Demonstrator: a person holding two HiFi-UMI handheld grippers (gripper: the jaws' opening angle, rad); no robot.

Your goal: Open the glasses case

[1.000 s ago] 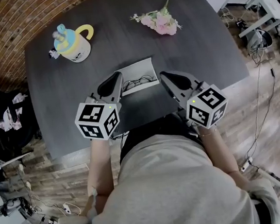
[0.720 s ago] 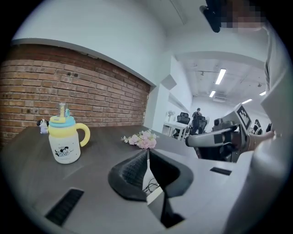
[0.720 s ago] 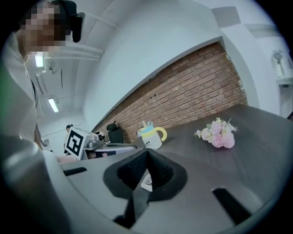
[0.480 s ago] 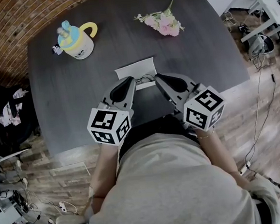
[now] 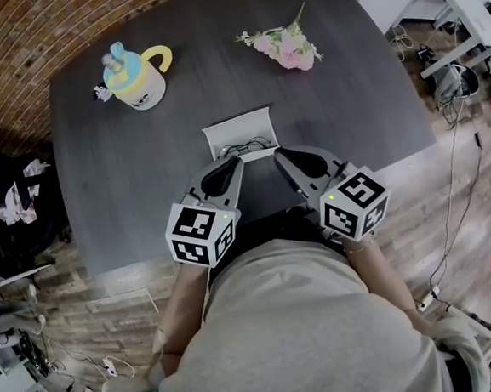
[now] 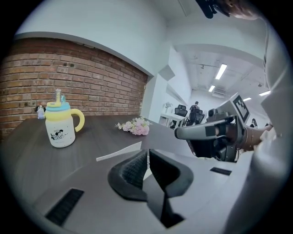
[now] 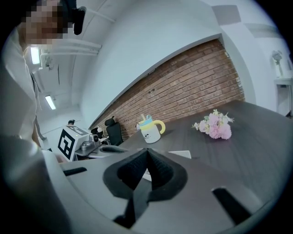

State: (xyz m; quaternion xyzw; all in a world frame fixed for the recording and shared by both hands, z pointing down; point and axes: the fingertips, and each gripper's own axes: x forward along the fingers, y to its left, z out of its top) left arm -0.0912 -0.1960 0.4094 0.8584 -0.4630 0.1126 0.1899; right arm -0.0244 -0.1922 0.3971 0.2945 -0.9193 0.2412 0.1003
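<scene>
Glasses case [image 5: 236,130] white, open, glasses [image 5: 248,146] inside.

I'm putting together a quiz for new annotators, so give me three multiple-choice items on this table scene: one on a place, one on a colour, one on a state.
1. In the head view, where does the mug stand relative to the glasses case?
A. Farther up the table and to the left
B. Nearer the person and to the right
C. On top of it

2. What colour is the mug's handle?
A. Red
B. Yellow
C. Black

3. In what state is the glasses case?
A. Shut
B. Open, lid raised
C. Upside down

Answers:
1 A: the mug sits up and to the left of the case, well apart from it.
2 B: the curved handle is plainly yellow.
3 B: the white lid stands up and the glasses show inside.
</scene>
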